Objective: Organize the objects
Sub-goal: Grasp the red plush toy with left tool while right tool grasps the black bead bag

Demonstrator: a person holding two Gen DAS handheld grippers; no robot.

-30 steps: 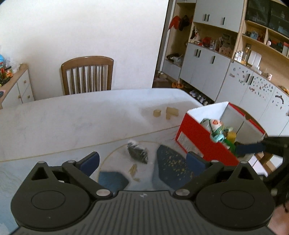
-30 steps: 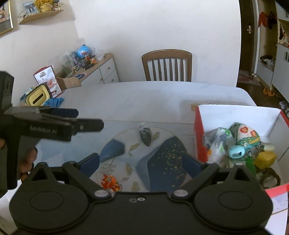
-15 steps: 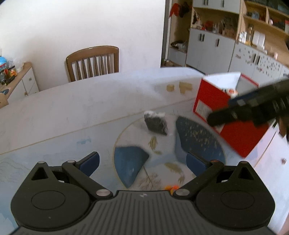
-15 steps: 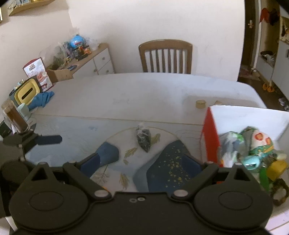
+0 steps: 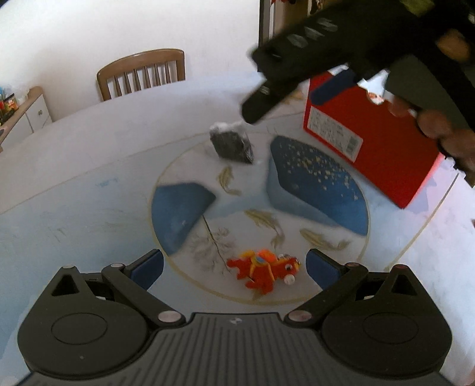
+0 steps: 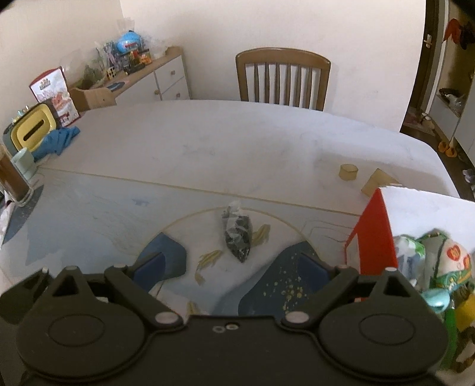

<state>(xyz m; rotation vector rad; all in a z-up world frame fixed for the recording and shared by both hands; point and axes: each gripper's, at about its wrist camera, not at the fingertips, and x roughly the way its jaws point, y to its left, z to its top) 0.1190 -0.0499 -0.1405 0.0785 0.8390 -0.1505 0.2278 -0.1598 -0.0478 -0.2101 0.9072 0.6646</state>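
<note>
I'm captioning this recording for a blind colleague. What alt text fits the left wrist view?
An open left gripper hovers just above a small red and orange plush toy on a table with a round blue-and-white pattern. Farther off lie a small clear bag of dark bits and a red box, with the right gripper passing overhead.

A wooden chair (image 6: 282, 77) stands against the white wall (image 6: 207, 26), beside a cluttered sideboard (image 6: 142, 80).
</note>
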